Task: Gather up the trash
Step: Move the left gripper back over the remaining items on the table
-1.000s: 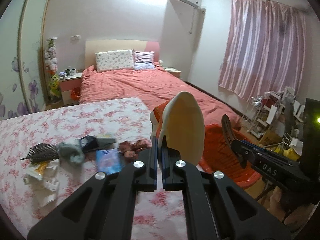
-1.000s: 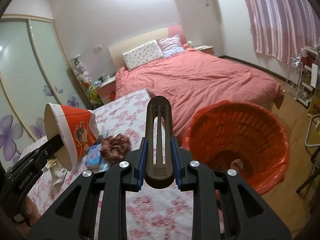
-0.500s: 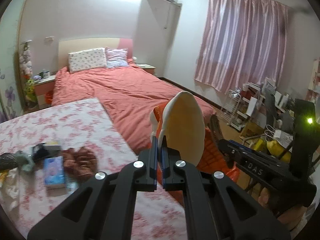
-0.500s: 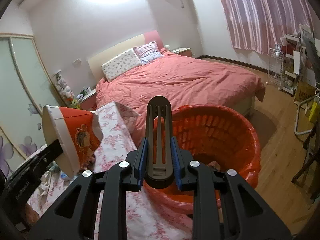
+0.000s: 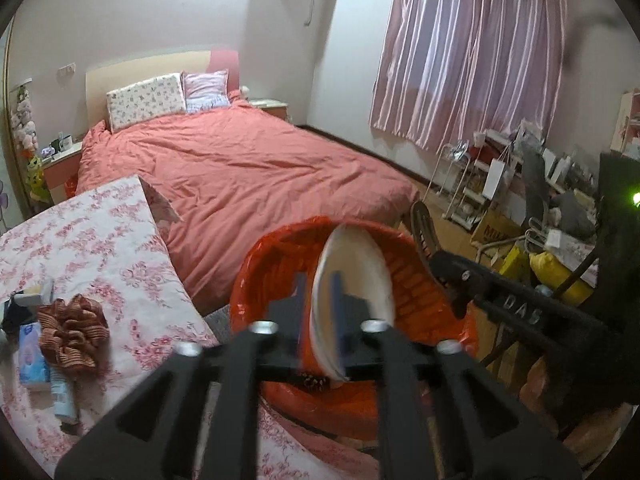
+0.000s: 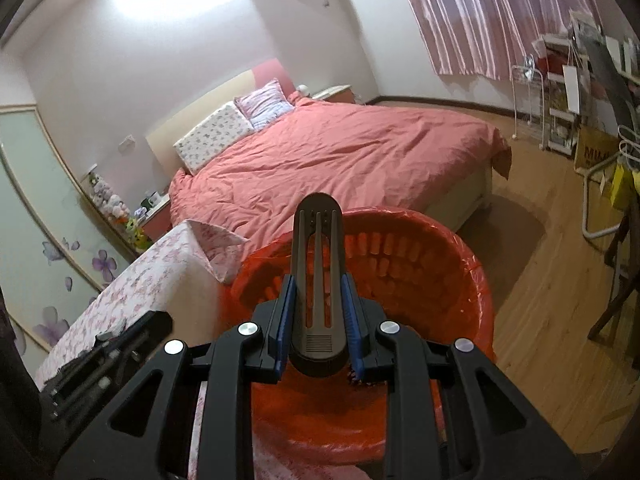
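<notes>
My left gripper (image 5: 318, 300) stands open over the orange trash basket (image 5: 404, 276). The paper cup (image 5: 356, 280) is between its spread fingers, blurred, over the basket's mouth. My right gripper (image 6: 318, 312) is shut on a black slotted comb-like piece (image 6: 316, 272) and holds it above the same basket (image 6: 440, 264). In the left wrist view the right gripper (image 5: 436, 264) with that piece shows at the right of the basket. Trash lies on the floral table (image 5: 100, 248): a brown scrunchie (image 5: 72, 330) and a blue tissue pack (image 5: 30, 352).
A bed with a red cover (image 5: 240, 168) stands behind the basket. A cluttered rack and boxes (image 5: 500, 184) line the right wall under the pink curtain (image 5: 472, 52). The left gripper's body (image 6: 104, 356) shows low left in the right wrist view.
My left gripper has moved right over the basket and opened; the cup has slipped lower between its fingers. My right gripper has moved closer over the basket, still gripping the black piece.
</notes>
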Tool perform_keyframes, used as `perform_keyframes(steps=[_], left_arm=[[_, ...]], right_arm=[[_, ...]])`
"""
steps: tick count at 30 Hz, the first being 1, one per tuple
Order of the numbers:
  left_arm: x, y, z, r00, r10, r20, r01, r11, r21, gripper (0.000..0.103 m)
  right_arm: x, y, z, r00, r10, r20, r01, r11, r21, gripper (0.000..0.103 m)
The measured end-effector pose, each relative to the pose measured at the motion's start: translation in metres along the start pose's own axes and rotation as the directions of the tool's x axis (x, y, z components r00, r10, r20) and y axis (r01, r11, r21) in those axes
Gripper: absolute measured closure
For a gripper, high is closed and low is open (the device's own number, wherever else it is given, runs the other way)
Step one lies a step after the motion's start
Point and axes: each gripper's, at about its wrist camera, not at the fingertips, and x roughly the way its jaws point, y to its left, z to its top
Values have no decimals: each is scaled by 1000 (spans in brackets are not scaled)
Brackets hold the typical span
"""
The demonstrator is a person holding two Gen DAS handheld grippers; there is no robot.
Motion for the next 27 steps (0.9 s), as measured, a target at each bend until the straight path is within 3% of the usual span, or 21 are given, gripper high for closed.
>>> perform_keyframes(steps=[1,3,4,12,16,20,27], left_arm=[[4,1,-1,1000,15,-7,-15,1000,0,65],[9,7,-4,999,44,-23,-44,999,-4,64],[9,11,-6,998,53,-28,-53,999,-9,63],[-25,51,-23,986,165,-19,-165,985,-48,46],[-49,74,-33,973,231,-11,-231,971,-64,40],[-79,102,-44,953,302,-1,-301,950,-85,37],[-137,161,-65,904,428,14,-420,892,-164,35]], right_arm=[[2,-1,0,1000,-2,-4,2,1000,1,73],[1,-3,-1,1000,-16,-5,16,1000,-2,57],[0,-2,-3,1000,-28,-1,28,1000,-9,55],[-6,1,-10,998,-67,-10,67,997,-30,52],[-9,23,-16,998,-62,-19,60,995,-74,52],[-13,48,-23,999,-46,-28,42,991,-126,52],[-12,105,-48,997,17,-81,-35,973,-227,52]])
